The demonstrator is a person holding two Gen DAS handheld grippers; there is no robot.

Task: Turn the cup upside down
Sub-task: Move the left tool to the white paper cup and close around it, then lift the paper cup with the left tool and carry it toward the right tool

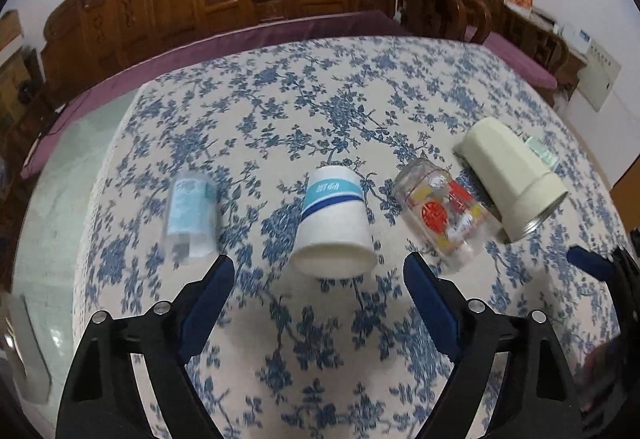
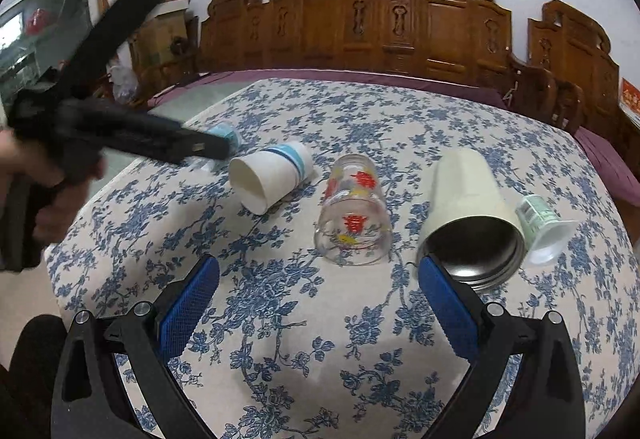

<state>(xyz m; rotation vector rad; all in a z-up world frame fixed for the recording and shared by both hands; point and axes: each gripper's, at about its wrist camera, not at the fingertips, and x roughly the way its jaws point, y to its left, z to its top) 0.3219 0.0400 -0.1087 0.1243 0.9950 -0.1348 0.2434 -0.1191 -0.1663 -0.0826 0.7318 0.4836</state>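
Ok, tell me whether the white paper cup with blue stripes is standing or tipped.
Tipped: the paper cup lies on its side on the tablecloth, open mouth facing the grippers.

Your left black plastic gripper (image 1: 319, 269) and right black plastic gripper (image 2: 319, 271) carry blue textured finger pads (image 2: 188, 309), silver screws behind the jaws.

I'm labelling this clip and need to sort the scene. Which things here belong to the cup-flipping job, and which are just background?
Part of the job:
- paper cup, on its side
- printed glass, on its side
- cream tumbler, on its side
- small clear cup, on its side
- small green-labelled cup, on its side
- left gripper, open
- right gripper, open

Just there:
- floral tablecloth
- carved wooden bench
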